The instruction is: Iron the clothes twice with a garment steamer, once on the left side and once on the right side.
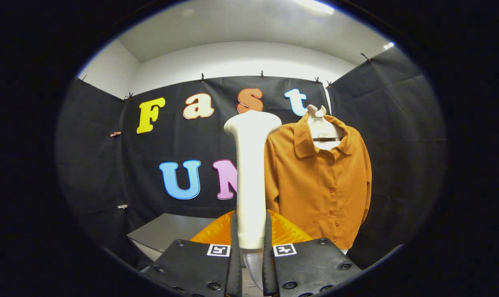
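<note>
Recording booth, black cloth walls (398, 136) clipped up, white ceiling (241, 29)

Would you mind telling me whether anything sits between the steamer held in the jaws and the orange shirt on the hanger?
Nothing visible does. The gripper is shut on the white steamer, held upright, and the orange shirt hangs beyond it, slightly to its right, with open space between them. The grey box sits low, off the other side.

No legible writing; the claw (251, 231), clamped on the steamer (251, 165), bears two coded square tags (218, 250).
</note>
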Demonstrator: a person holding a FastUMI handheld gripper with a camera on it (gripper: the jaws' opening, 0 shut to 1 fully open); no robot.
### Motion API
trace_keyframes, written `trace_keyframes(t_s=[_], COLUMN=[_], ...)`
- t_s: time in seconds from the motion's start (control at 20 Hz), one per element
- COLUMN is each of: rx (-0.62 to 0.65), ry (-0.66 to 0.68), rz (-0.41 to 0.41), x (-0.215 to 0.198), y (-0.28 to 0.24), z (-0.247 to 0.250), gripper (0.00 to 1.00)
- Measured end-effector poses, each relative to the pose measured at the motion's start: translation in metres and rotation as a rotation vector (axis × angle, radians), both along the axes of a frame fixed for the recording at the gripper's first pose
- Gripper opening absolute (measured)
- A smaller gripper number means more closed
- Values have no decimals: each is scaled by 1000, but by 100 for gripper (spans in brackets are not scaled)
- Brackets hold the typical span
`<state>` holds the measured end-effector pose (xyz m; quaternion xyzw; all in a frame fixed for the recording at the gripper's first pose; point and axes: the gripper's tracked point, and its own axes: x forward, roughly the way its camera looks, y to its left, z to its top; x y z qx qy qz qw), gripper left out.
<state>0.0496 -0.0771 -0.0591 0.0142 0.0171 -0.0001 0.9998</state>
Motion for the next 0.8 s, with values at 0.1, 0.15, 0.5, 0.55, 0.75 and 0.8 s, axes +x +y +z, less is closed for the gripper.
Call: trace_keyframes(t_s=[0.1,0.15,0.5,0.55,0.75,0.8], rx=[-5,-7,15,15,-1,-10], ry=[-3,5,64,68,85,89], rz=[-34,-49,-61,-59,-48,-43], x=[3,7,37,43,65,72], y=[-31,-47,-105,-109,-116,-117], z=[-5,-11,-64,-68,-84,-87], gripper=[23,23,23,23,23,23])
